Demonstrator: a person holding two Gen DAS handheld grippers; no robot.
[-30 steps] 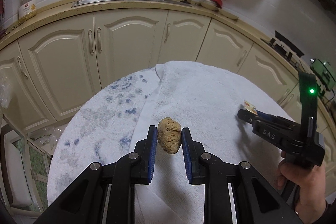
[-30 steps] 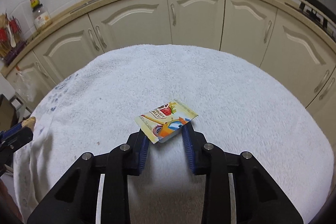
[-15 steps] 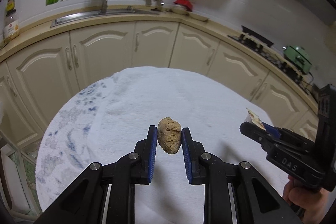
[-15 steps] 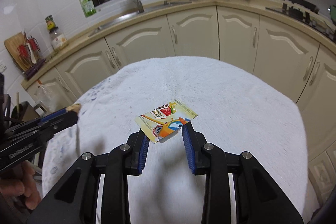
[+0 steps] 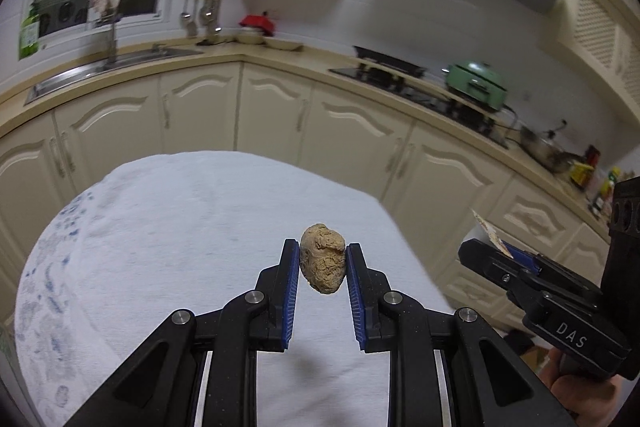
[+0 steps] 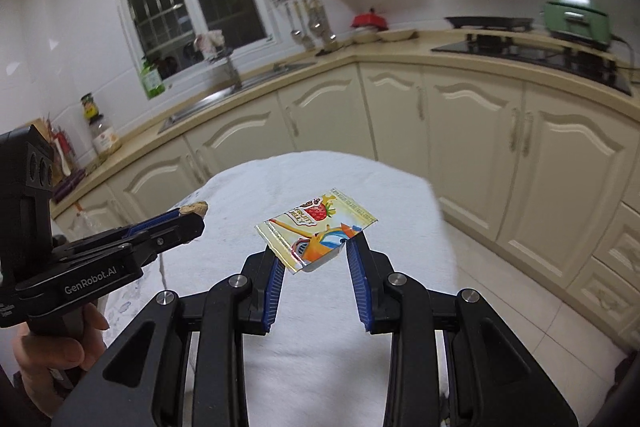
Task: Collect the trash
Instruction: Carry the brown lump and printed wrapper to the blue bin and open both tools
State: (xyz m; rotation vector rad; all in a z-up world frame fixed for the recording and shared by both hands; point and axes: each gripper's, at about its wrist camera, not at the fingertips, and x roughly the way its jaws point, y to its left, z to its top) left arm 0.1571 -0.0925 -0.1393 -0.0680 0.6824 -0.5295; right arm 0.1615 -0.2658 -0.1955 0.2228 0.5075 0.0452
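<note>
Spanning the foreground, a white towel-covered table (image 5: pixel 168 227) sits before cream kitchen cabinets (image 6: pixel 472 131), and above it the right gripper (image 6: pixel 314 255) pinches a fruit jelly wrapper (image 6: pixel 316 227) by its near corner while the left gripper (image 5: pixel 322 261) clamps a small tan crumpled lump (image 5: pixel 322 263).

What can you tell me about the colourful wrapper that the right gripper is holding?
The wrapper is a small flat rectangular packet of glossy foil or plastic, mostly yellow, printed with a red strawberry, lettering and an orange and blue cartoon figure. It looks empty and slightly creased. The right gripper pinches its near edge between the blue pads, so it juts forward almost level, lifted clear above the white towel on the table. In the left wrist view it shows edge-on as a thin sliver.
</note>
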